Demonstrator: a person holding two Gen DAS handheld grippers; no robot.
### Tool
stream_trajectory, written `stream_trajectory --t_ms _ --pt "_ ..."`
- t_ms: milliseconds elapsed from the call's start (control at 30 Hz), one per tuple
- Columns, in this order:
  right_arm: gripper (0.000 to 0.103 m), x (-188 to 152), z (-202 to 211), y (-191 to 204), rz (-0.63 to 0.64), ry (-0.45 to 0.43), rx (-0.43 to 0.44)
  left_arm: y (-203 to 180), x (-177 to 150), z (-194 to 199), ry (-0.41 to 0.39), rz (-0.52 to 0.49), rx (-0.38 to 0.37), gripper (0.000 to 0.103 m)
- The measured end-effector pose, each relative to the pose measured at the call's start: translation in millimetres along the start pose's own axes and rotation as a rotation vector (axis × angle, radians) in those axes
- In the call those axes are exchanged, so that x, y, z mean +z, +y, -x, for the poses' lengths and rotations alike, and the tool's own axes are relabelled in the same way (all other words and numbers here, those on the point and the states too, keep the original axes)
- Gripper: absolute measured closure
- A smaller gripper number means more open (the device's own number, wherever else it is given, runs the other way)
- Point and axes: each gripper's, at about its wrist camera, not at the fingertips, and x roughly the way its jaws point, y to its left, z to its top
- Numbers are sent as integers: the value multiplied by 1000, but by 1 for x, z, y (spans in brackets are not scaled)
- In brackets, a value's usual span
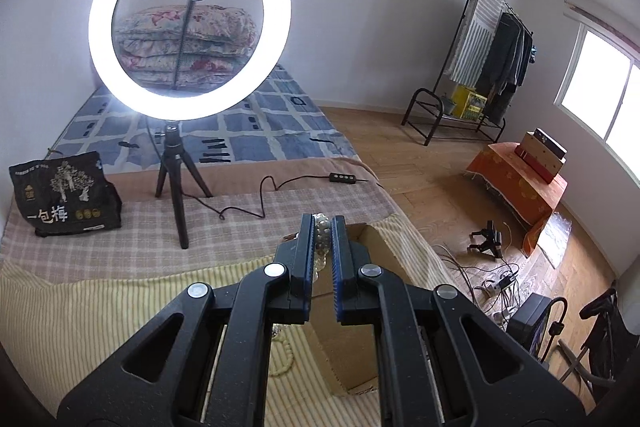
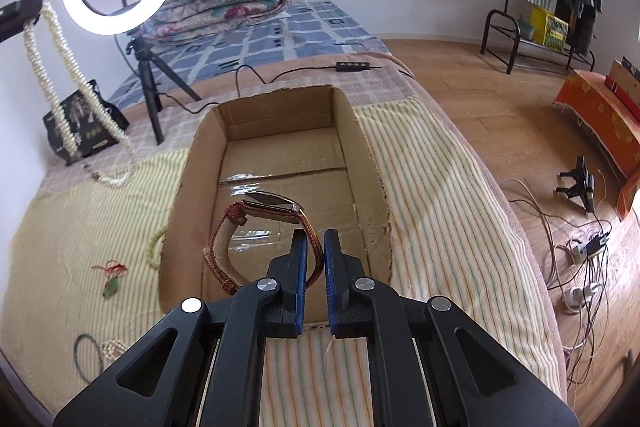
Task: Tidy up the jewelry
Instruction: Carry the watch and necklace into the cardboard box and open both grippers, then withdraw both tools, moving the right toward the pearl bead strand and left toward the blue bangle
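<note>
My left gripper (image 1: 322, 227) is shut on a white pearl necklace (image 1: 321, 233). In the right wrist view the necklace (image 2: 76, 83) hangs in a long loop from the left gripper (image 2: 22, 15) at the upper left, its lower end touching the striped blanket. My right gripper (image 2: 316, 247) is shut on the red-brown strap of a wristwatch (image 2: 272, 207) and holds it over the near end of an open cardboard box (image 2: 280, 155). The box holds nothing else that I can see. A corner of the box (image 1: 360, 239) shows past the left fingers.
On the blanket left of the box lie a red-and-green pendant (image 2: 110, 279), a cream bead strand (image 2: 154, 247), a dark ring (image 2: 86, 355) and a small pearl piece (image 2: 114, 349). A ring light on a tripod (image 1: 188, 19) and a black bag (image 1: 64, 195) stand behind. The bed edge drops to the floor on the right.
</note>
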Motion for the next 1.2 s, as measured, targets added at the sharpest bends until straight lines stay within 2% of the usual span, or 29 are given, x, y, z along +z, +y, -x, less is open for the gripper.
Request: stream_trajectory --t_ms 267,500,667,867,900,933,1000,1033,1067,1200 --pt "96 5 -11 -16 -20 22 -16 -30 17 -62 51 -4 -30 98" --pt "96 7 -21 -20 -19 47 -6 -44 2 -120 145 -18 -23 98" --pt "95 5 -24 -18 -3 60 -1 -48 -10 -138 185 -32 -5 98" --pt "86 5 -25 -16 11 60 6 -47 -16 -140 195 -54 12 97" --pt "76 6 -24 -15 11 56 8 -47 -16 -139 195 -58 15 97" --pt "60 7 -21 -14 13 50 7 -47 -16 -138 194 -64 17 97" --pt "48 8 -14 -8 25 24 11 -47 -16 -136 196 -74 22 91" --pt "48 9 -11 -5 34 17 13 -47 -16 -133 192 -79 25 84" --pt "48 9 -9 -3 44 14 12 -46 -16 -130 188 -83 30 81" --pt "48 11 1 4 64 5 5 -41 -14 -116 178 -73 37 81"
